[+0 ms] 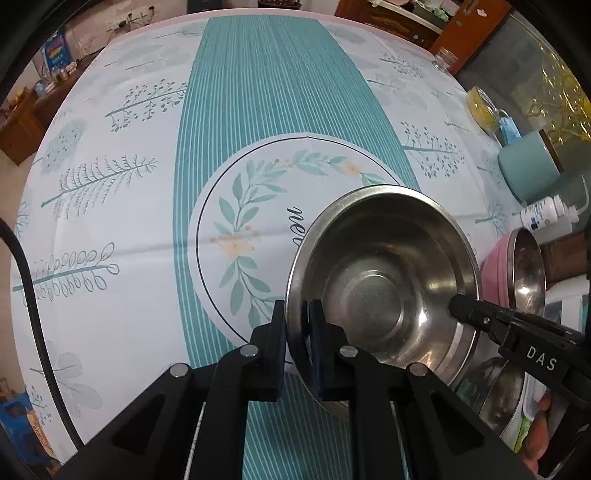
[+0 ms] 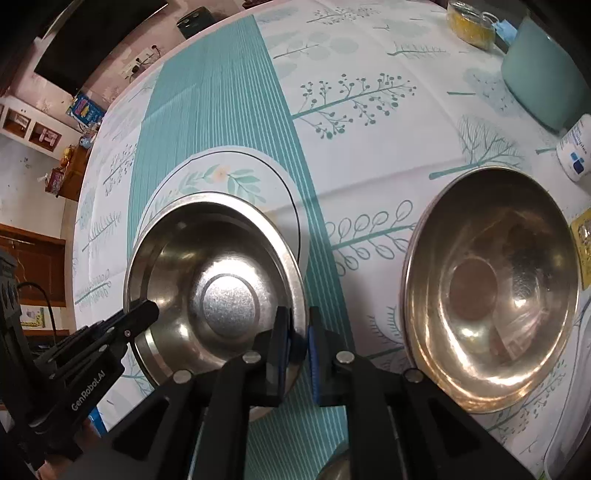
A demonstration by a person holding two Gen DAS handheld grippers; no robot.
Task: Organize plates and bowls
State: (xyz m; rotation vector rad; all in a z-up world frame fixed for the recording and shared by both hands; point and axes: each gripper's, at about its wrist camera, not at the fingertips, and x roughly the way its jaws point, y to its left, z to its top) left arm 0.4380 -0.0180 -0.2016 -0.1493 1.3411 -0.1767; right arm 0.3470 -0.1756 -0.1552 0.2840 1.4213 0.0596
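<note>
A steel bowl [image 1: 384,273] is held between both grippers above the patterned tablecloth [image 1: 147,221]. My left gripper [image 1: 297,343] is shut on its left rim. My right gripper [image 2: 297,343] is shut on the opposite rim of the same bowl [image 2: 221,280]. Each gripper shows in the other's view, the right one [image 1: 465,310] and the left one [image 2: 144,314]. A second steel bowl [image 2: 491,288] sits on the cloth to the right, also visible edge-on in the left wrist view [image 1: 528,269].
A teal pot [image 2: 543,77], a white bottle [image 2: 576,147] and a yellow-filled glass container [image 2: 472,22] stand at the far right. A pink item [image 1: 495,273] lies behind the second bowl. A plastic box [image 1: 528,413] sits at the right edge.
</note>
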